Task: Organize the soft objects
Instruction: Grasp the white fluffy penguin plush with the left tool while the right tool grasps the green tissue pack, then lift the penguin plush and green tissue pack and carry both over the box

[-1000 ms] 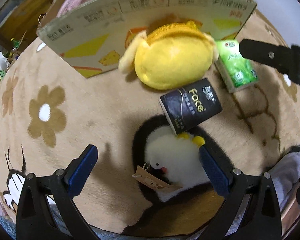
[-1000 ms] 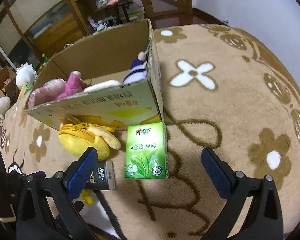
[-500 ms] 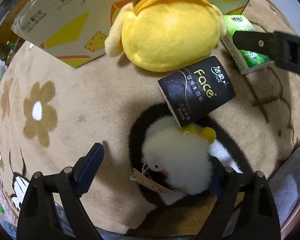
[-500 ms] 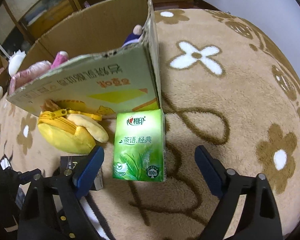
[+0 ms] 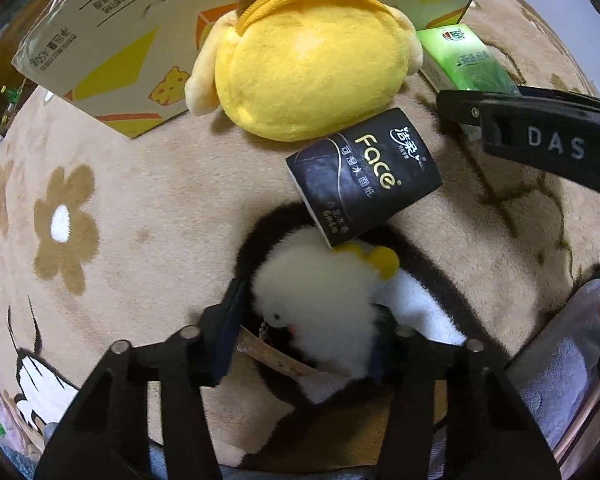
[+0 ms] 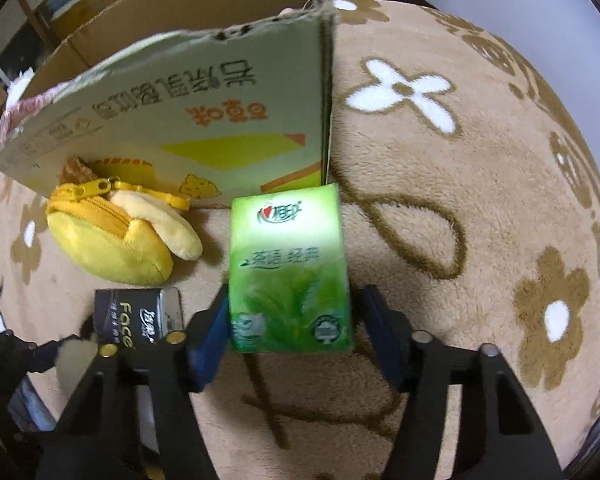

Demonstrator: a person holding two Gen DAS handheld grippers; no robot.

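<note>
A white fluffy plush chick (image 5: 316, 304) with yellow feet and a paper tag lies on the carpet, and my left gripper (image 5: 306, 332) has closed on its sides. A black "Face" tissue pack (image 5: 364, 180) lies just beyond it, and a yellow plush pouch (image 5: 312, 76) rests against the cardboard box (image 5: 112, 32). In the right wrist view a green tissue pack (image 6: 288, 268) lies between the fingers of my right gripper (image 6: 292, 332); the left pad touches it, the right one stands slightly off. The pouch (image 6: 112, 236) and black pack (image 6: 136, 316) show at left.
The cardboard box (image 6: 204, 112) stands open-topped on the beige flower-patterned carpet (image 6: 480, 200), with pink soft things inside at its left end. Shelves and furniture stand far behind. My right gripper's arm (image 5: 540, 140) crosses the left wrist view.
Both grippers moved forward and down. The left jaws narrowed from wide open onto the white chick. The right jaws narrowed around the green tissue pack.
</note>
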